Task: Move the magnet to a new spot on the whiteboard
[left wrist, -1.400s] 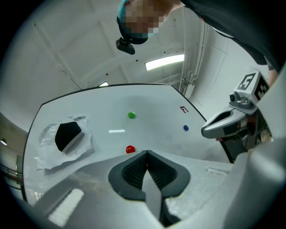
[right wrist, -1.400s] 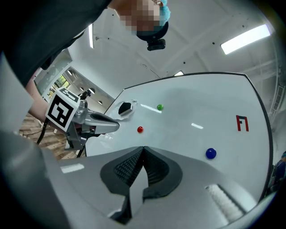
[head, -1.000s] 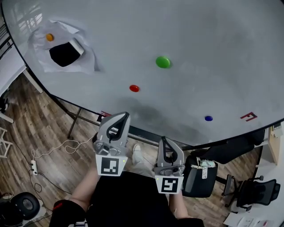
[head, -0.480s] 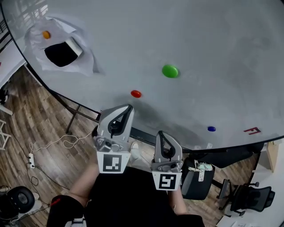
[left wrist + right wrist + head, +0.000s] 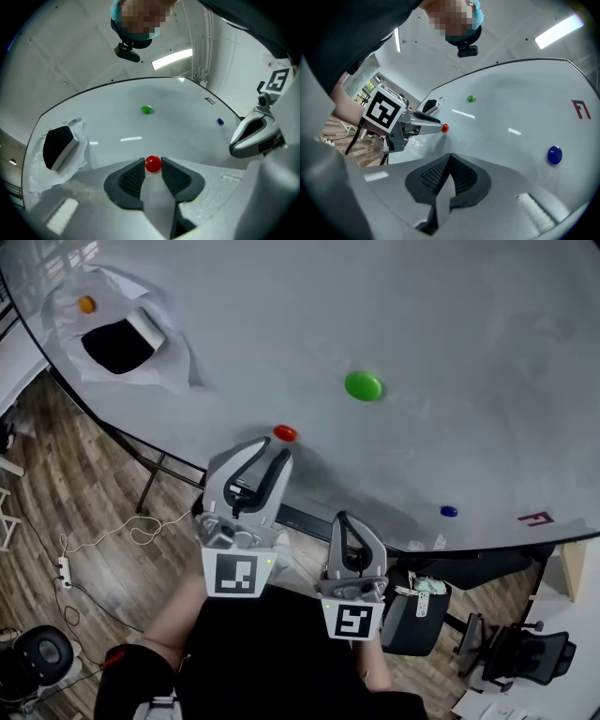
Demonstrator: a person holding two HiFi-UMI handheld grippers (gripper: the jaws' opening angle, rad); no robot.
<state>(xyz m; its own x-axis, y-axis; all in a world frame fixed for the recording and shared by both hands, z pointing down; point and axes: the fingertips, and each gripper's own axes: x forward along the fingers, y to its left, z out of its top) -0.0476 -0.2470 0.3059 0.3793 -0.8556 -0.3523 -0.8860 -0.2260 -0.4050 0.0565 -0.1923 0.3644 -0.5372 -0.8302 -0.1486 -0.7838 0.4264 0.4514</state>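
Since a second ago our left gripper has come up to the whiteboard, and its jaws have just been opening. They stand well apart with the red magnet at their tips, on the board's lower part. Our right gripper sits beside it, jaws pressed together on nothing. We count four magnets: red, green magnet, blue magnet and orange magnet, plus one black eraser.

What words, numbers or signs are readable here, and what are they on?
"F": red mark hand-drawn on the whiteboard.
Square markers on the two cubes: black-and-white patterns, no words.
White tag below the board: too small to read.
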